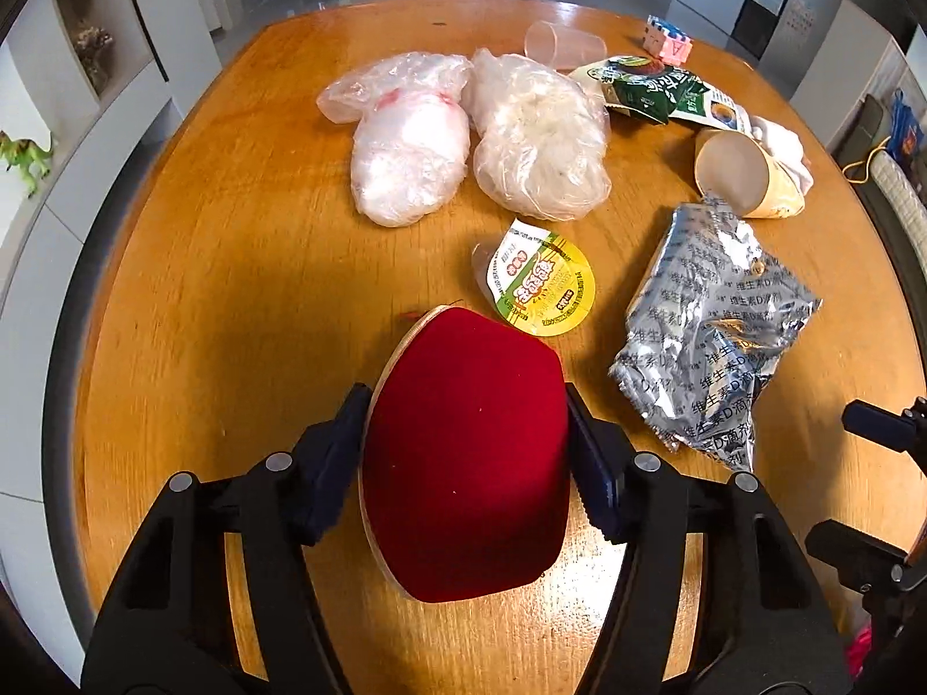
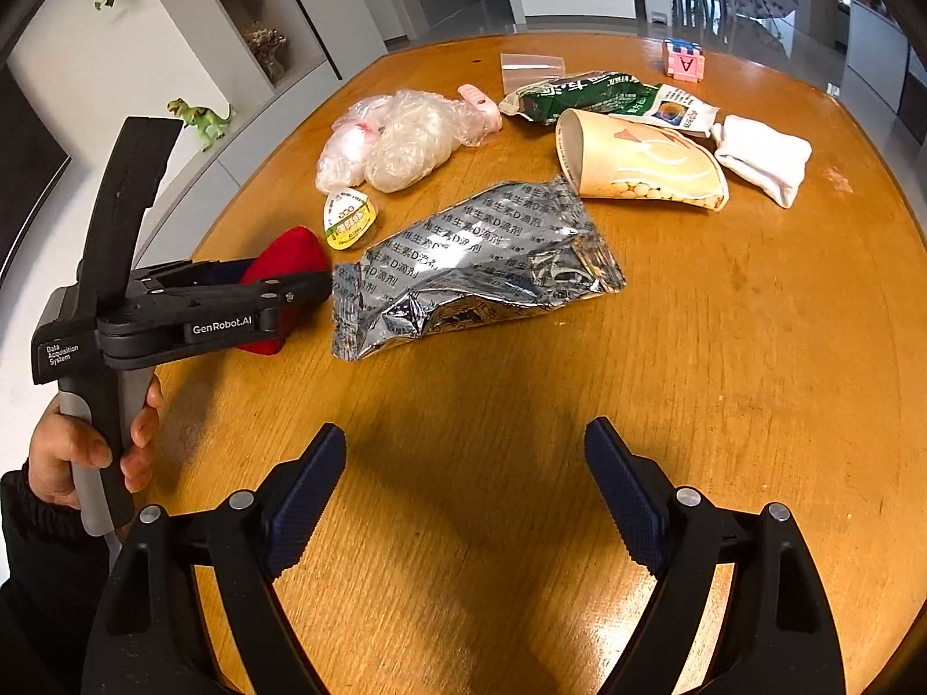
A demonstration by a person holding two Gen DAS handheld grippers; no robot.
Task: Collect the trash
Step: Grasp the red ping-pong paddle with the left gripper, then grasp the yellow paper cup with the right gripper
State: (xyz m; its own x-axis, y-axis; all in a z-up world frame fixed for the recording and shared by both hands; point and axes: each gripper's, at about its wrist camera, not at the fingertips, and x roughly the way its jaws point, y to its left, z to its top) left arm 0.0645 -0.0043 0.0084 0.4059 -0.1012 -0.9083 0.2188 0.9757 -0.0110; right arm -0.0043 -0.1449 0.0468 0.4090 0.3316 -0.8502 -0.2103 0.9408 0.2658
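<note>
Jaws of left gripper (image 1: 466, 405) clamp what looks like a red pouch (image 1: 463, 457); right gripper (image 2: 466, 452) gapes empty.

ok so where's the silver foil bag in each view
Left wrist view: the silver foil bag lies at right of centre, right of the red pouch in the left claw.
Right wrist view: it lies at centre, above the open right claw.
Shared landmark: the yellow-lidded cup to its left in both.

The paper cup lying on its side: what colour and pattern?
Cream paper cup, with a band of pale round dots near its base; right wrist view shows it best.
</note>
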